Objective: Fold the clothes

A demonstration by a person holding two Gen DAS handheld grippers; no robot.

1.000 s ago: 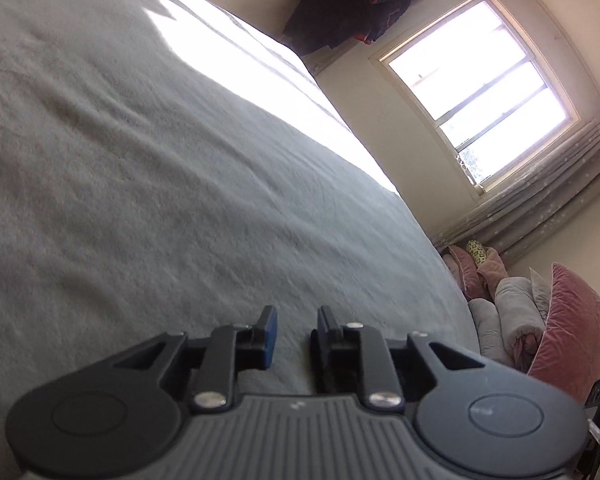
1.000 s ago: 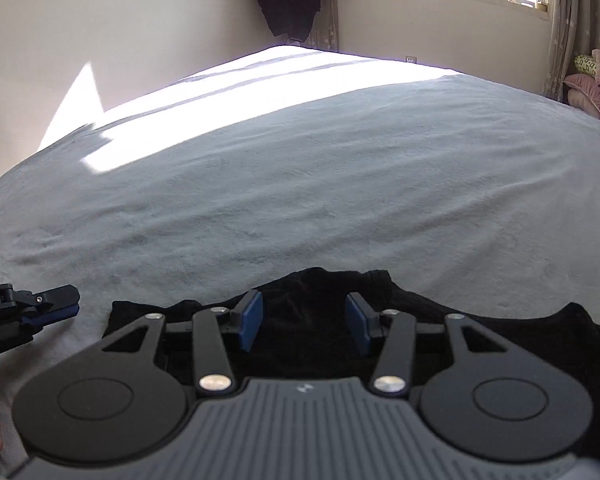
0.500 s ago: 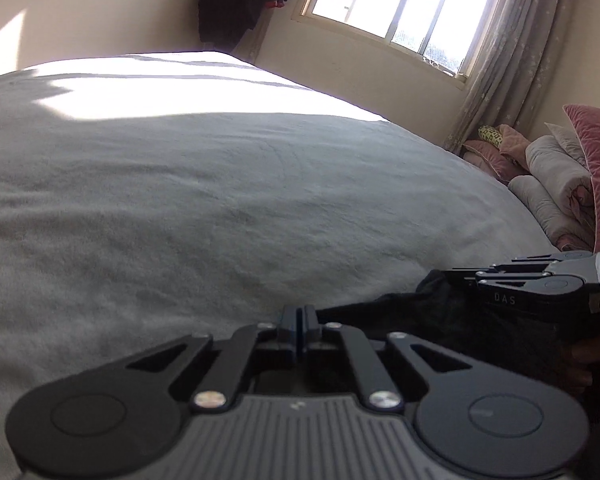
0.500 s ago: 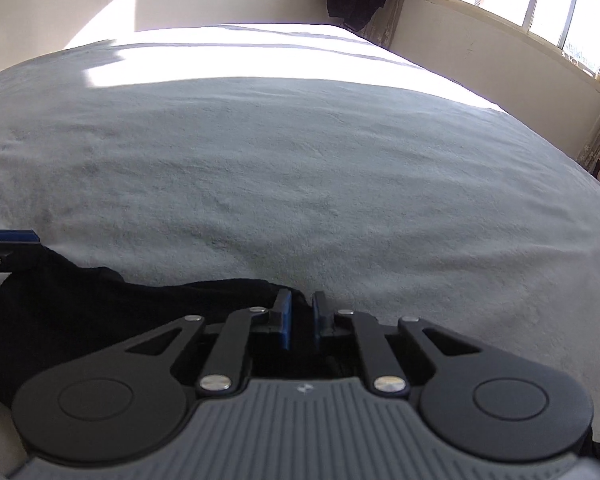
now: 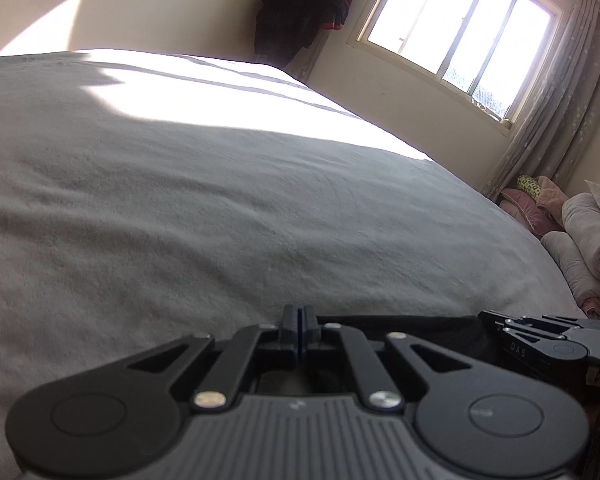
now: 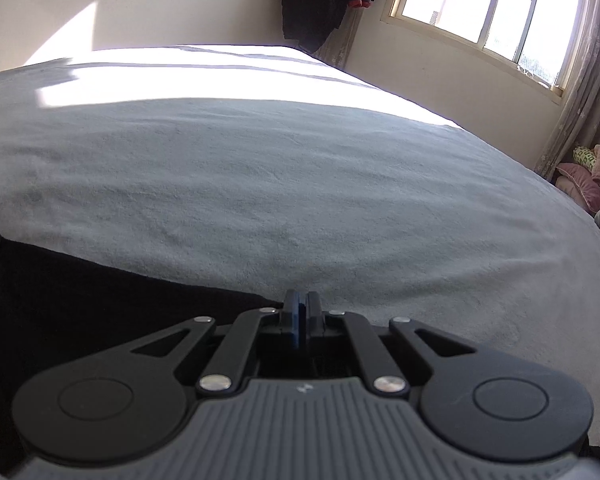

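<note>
The only legible writing was "DAS", printed on the right gripper (image 5: 540, 340) where it showed at the near right of the left wrist view. Two grippers worked one black garment (image 6: 80, 300) lying at the near edge of the grey bedspread (image 6: 300, 180). The left gripper (image 5: 299, 330) had its jaws pressed together at the garment's edge, apparently pinching the cloth. The right gripper's jaws were likewise clamped at the garment's right corner. One window (image 5: 460, 32) stood far right, dark clothes (image 5: 304, 4) hanging beside it.
</note>
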